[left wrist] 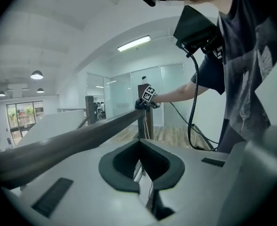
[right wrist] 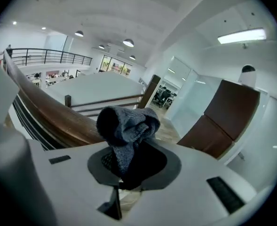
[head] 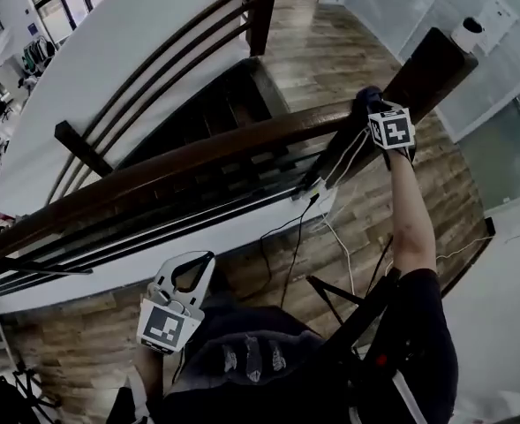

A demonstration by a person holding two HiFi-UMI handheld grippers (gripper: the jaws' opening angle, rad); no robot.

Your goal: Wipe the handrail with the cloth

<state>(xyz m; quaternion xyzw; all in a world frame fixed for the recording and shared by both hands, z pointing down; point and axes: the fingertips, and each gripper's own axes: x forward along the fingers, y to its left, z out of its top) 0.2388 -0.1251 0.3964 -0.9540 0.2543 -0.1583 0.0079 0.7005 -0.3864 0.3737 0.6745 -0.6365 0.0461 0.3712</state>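
Curving across the whole head view, the dark wooden handrail (head: 198,153) runs from lower left up to a thick brown post (head: 432,60) at upper right. Thinner rails lie under it, and a dark stairwell (head: 207,117) opens beyond. A plank floor (head: 330,51) spreads on both sides of the rail.

The right claw (head: 367,106) is stretched out at arm's length to the far end of the handrail, just beside the post. It pinches the cloth (head: 365,95), which shows there as a dark tuft on top of the rail. White cables (head: 348,159) hang from this gripper down past the rail.

The left claw (head: 193,265) hangs low near the person's body, on the near side of the rail and well apart from it.

The right gripper view shows what the head view cannot. The cloth (right wrist: 126,126) is a grey knit, bunched and standing up out of the right claw (right wrist: 129,166), whose pads are clamped on its lower fold. The handrail (right wrist: 49,114) sweeps away behind it, but whether they touch is unclear from this angle.

In the left gripper view the left claw (left wrist: 140,149) is pressed together with nothing held. The handrail (left wrist: 58,145) runs past it toward the distant right claw (left wrist: 145,102), and the person's dark shirt (left wrist: 241,69) fills the right side.
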